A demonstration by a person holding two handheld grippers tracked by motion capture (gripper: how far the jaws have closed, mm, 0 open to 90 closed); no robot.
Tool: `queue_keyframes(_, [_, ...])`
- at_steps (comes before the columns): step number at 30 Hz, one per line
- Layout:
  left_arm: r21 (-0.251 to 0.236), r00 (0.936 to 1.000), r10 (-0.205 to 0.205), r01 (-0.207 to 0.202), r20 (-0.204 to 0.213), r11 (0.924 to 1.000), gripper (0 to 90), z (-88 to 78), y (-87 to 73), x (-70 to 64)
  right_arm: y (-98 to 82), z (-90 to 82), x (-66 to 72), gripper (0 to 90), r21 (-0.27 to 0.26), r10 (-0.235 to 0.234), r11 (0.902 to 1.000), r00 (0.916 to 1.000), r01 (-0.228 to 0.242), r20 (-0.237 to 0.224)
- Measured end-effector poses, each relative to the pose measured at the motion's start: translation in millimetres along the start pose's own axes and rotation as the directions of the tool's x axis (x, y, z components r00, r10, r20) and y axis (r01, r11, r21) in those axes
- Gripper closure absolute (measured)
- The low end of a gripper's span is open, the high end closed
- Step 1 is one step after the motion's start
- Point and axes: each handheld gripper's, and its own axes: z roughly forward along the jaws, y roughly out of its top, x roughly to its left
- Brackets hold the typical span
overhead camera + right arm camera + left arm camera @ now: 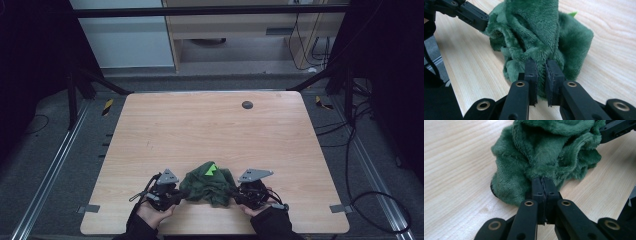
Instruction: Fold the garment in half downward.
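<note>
Green plush cloth [209,183], bunched, pinched by left hand-held gripper [543,185] and right hand-held gripper [541,65].

No text, label, brand, number or sign can be read in any of the three views. The yellow-and-black striped strips [107,106] on the floor, at ten and two o'clock off the table [200,130], carry a warning pattern and no letters.

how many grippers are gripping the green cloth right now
2: the left gripper is shut on the green cloth at its left edge, and the right gripper on its right edge.
</note>
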Motion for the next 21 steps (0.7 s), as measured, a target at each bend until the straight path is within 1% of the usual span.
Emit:
queue_keyframes(5, [0.027, 1.0000, 0.007, -0.007, 0.002, 0.9996, 89.4, 3.2, -2.5, -0.8, -5.2, 1.3, 0.1, 80.9, 0.016, 0.005, 0.9999, 1.0000, -0.004, -0.005])
queue_keyframes(6, [0.026, 1.0000, 0.000, 0.000, 0.004, 0.9997, 89.4, 3.7, -3.0, -1.1, -6.1, 1.7, 0.4, 80.9, 0.019, 0.005, 0.9998, 1.0000, -0.005, -0.007])
queue_keyframes(11, [0.042, 1.0000, 0.001, -0.001, 0.007, 0.9991, 89.4, 6.4, -4.6, -0.4, -9.2, 3.7, 1.2, 80.9, 0.032, 0.002, 0.9995, 1.0000, -0.002, -0.006])
queue_keyframes(15, [0.035, 1.0000, 0.005, -0.005, 0.006, 0.9994, 89.0, 7.3, -5.1, 0.4, -9.8, 6.2, 0.8, 80.6, 0.042, 0.007, 0.9991, 1.0000, -0.007, 0.001])
queue_keyframes(18, [0.016, 1.0000, -0.005, 0.005, 0.006, 0.9999, 87.9, 6.0, -5.1, 0.9, -9.0, 5.3, 0.3, 79.9, 0.037, 0.009, 0.9993, 1.0000, -0.009, -0.001])
queue_keyframes(19, [0.008, 1.0000, -0.006, 0.006, 0.004, 1.0000, 86.6, 5.2, -4.8, 1.1, -8.7, 4.5, 0.2, 79.5, 0.035, 0.014, 0.9993, 0.9999, -0.014, -0.002])
queue_keyframes(21, [-0.011, 0.9999, -0.015, 0.015, 0.005, 0.9998, 80.6, 3.2, -4.1, 1.1, -7.7, 2.6, -0.5, 78.1, 0.028, 0.016, 0.9995, 0.9999, -0.016, -0.003])
